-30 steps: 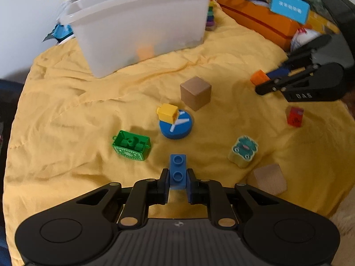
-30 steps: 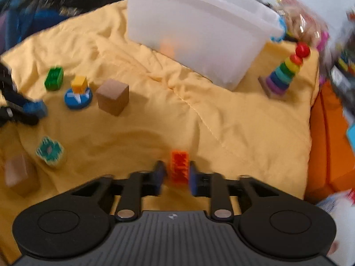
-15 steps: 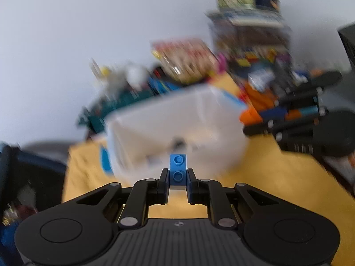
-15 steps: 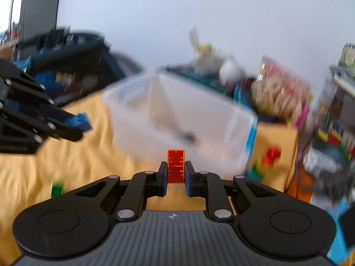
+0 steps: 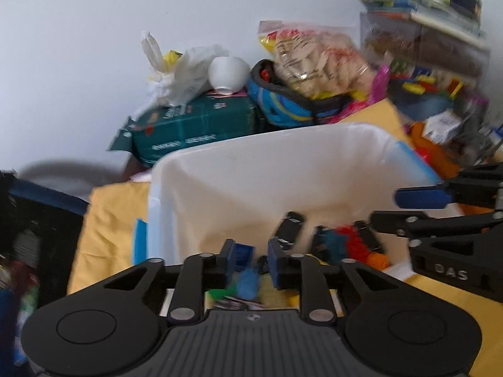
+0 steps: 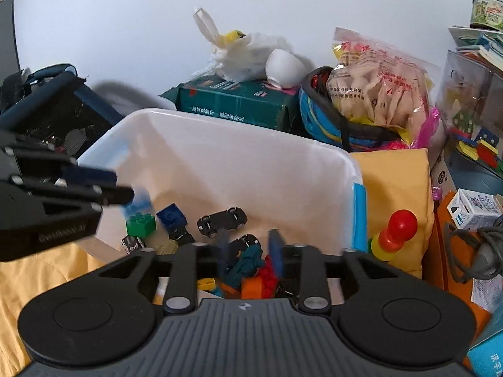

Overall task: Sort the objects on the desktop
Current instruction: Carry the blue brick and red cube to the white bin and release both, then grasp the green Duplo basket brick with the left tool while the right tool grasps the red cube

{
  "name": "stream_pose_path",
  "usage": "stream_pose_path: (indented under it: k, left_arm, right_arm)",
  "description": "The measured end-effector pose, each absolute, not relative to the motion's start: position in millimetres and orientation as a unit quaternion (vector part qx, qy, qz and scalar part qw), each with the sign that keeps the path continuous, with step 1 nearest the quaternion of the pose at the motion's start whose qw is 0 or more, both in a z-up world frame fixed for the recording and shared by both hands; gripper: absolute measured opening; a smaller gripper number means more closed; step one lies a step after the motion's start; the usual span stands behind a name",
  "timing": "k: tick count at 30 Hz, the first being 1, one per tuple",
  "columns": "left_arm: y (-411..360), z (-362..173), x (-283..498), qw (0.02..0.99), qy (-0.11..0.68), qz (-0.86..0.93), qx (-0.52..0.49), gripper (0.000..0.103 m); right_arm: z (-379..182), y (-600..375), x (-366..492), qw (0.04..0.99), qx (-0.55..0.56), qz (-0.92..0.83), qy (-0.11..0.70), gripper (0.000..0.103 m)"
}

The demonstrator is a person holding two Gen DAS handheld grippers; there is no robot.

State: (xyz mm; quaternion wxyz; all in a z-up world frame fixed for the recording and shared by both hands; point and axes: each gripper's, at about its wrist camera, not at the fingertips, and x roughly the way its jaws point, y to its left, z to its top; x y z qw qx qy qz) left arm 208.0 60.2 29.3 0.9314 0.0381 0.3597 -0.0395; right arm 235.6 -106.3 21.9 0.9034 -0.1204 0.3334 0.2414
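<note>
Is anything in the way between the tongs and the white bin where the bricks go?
Nothing visible blocks it. Both tongs, left and right, hang over the open white bin, jaws opening. Straight below are only toys already inside: little black cars, a green brick, and an orange brick.

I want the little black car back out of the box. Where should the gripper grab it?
Grab the black toy car across its narrow middle, between the wheels, coming straight down from above. It lies on its back, wheels up, on the floor of the white bin, with some bare floor beside it. The bin's tall walls block any sideways reach.
</note>
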Motion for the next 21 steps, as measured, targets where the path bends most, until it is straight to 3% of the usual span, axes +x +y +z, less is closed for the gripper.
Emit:
stream_pose_path:
  k: [6, 8, 10, 18, 21]
  left_arm:
    - [62.9, 53.8, 156.2, 0.951, 0.305, -0.037, 0.040, 0.036]
    - [65.4, 59.2, 127.7, 0.959, 0.278, -0.044, 0.042, 0.056]
    - [66.3, 56.0, 97.7, 0.961, 0.268, -0.042, 0.057, 0.062]
    - [69.4, -16.3, 17.5, 0.917, 0.384, -0.073, 0.075, 0.062]
    - [68.5, -41.1, 3.0, 0.901, 0.426, -0.058, 0.051, 0.057]
  right_arm:
    - [43.5, -117.5, 219.2, 0.911, -0.112, 0.254, 0.304, 0.035]
    - [53.1, -127.3, 202.5, 0.917, -0.105, 0.275, 0.268, 0.037]
    - [56.9, -136.9, 183.3, 0.917, -0.114, 0.298, 0.239, 0.040]
    - [7.0, -172.6, 107.7, 0.866, -0.151, 0.340, 0.333, 0.040]
    - [-20.1, -183.9, 81.2, 0.838, -0.149, 0.349, 0.392, 0.035]
